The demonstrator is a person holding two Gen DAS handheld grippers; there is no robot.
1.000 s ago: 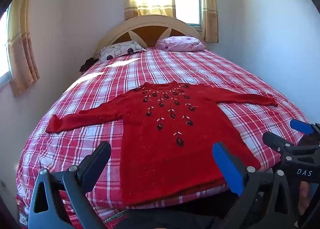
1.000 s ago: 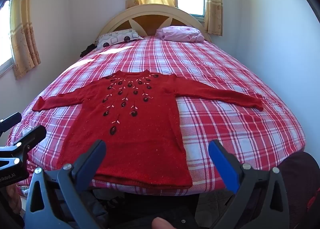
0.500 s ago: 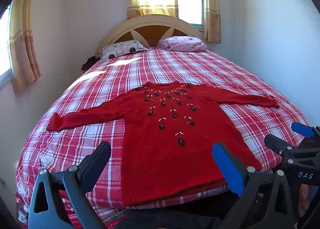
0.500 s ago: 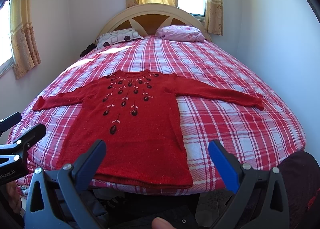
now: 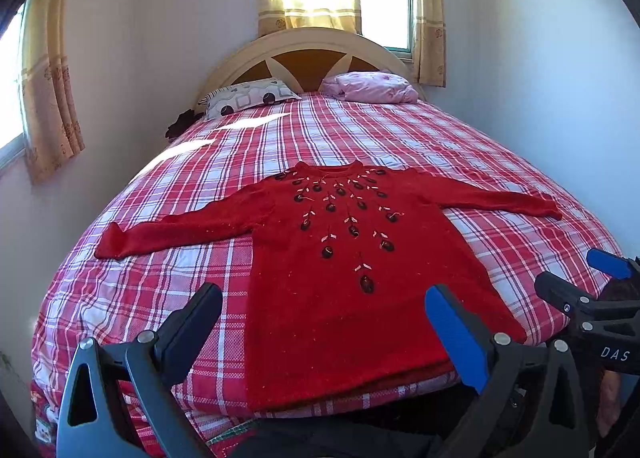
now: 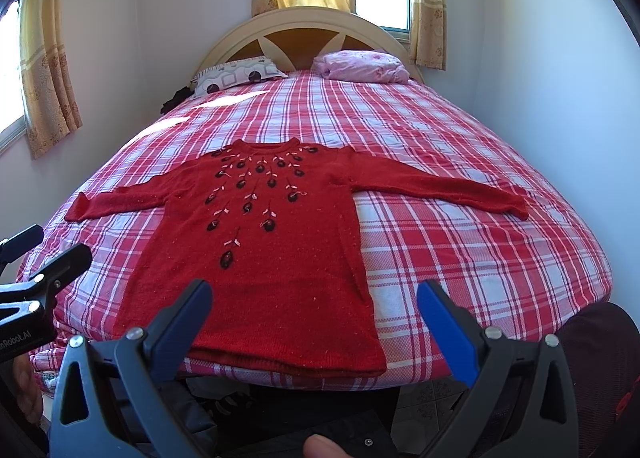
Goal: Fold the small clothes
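A red long-sleeved sweater [image 5: 344,274] with dark embroidered flowers lies flat, front up, sleeves spread wide, on the red plaid bed [image 5: 160,290]; its hem reaches the near edge. It also shows in the right wrist view [image 6: 272,258]. My left gripper [image 5: 324,310] is open and empty, held above the hem near the bed's foot. My right gripper [image 6: 314,304] is open and empty, above the hem's right part. The right gripper shows at the right edge of the left wrist view [image 5: 576,278], the left gripper at the left edge of the right wrist view [image 6: 48,250].
A patterned pillow [image 5: 248,96] and a pink pillow [image 5: 372,86] lie by the cream headboard [image 5: 308,46]. White walls stand close on both sides. A curtained window [image 5: 384,2] is behind the headboard. The plaid sheet [image 6: 480,250] spreads right of the sweater.
Both grippers have shifted only slightly; the sweater sits marginally higher in the left wrist view. Both stay open and the sweater has not moved.
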